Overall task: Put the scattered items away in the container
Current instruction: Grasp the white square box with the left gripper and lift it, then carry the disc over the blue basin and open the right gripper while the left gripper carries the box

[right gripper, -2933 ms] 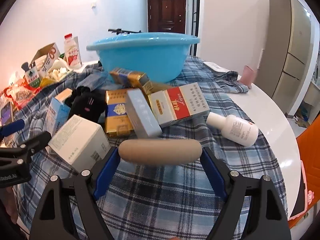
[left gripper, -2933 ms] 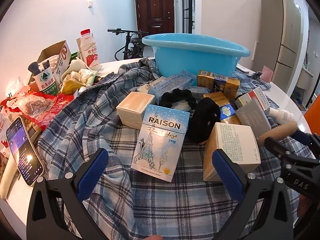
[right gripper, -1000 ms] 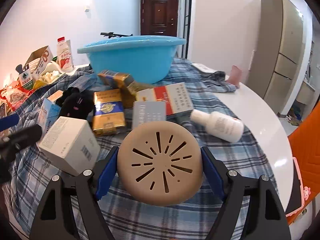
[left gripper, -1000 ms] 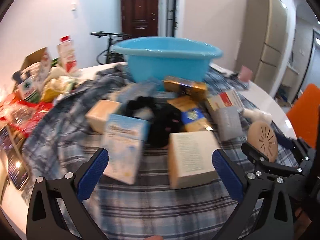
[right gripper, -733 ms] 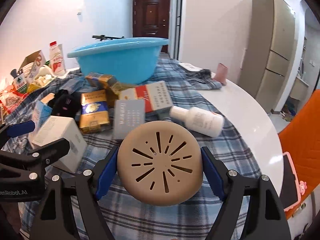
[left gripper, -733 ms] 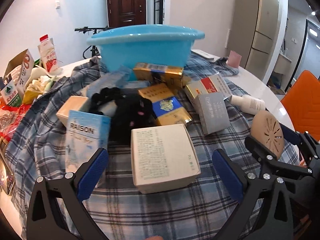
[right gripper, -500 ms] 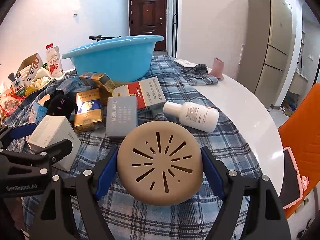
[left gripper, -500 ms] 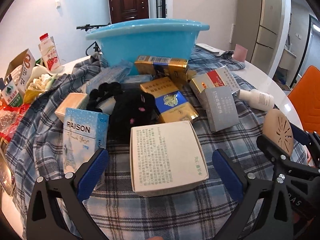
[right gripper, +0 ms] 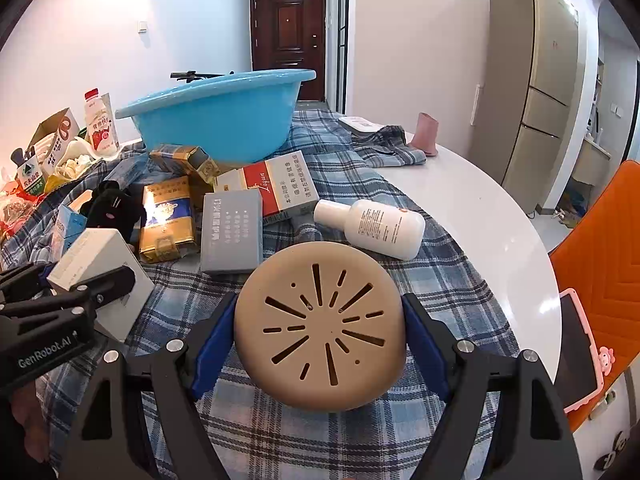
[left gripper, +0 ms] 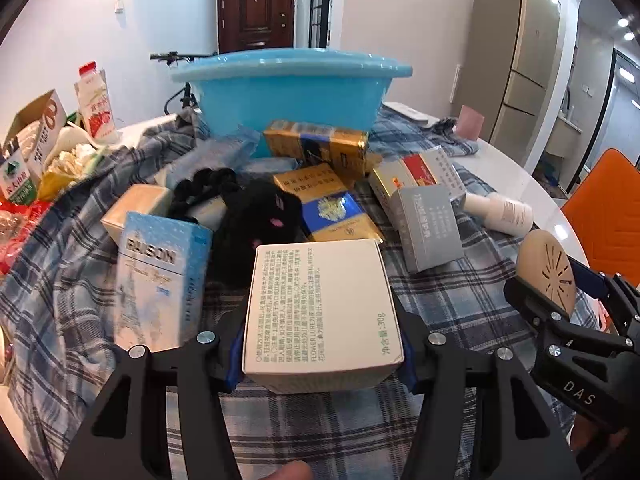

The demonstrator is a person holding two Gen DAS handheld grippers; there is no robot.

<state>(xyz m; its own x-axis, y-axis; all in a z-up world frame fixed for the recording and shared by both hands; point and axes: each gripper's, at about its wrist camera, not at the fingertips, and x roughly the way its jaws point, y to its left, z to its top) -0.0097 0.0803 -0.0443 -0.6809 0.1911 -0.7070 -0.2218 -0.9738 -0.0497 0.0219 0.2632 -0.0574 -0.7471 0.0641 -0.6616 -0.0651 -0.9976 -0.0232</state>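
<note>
A white printed box (left gripper: 320,300) lies on the plaid cloth (left gripper: 440,304) in front of the blue basin (left gripper: 292,92). My left gripper (left gripper: 320,348) is closing its jaws on that box, with the blue pads against its two sides. My right gripper (right gripper: 318,328) is shut on a tan round slotted disc (right gripper: 320,332) and holds it above the cloth to the right. Scattered between box and basin are a RAISON carton (left gripper: 160,280), a black plush toy (left gripper: 260,220), gold cartons (left gripper: 332,208), a grey box (left gripper: 428,228) and a white bottle (left gripper: 500,210).
Milk cartons (left gripper: 96,104) and snack bags crowd the table's left side. A pink cup (right gripper: 426,134) and a pink-cased phone (right gripper: 580,344) sit on the bare white tabletop (right gripper: 480,208) at right. An orange chair (right gripper: 604,248) stands beyond that edge.
My left gripper's jaws have come in from wide open onto the sides of the white box. The right gripper keeps the tan disc, hardly moved.
</note>
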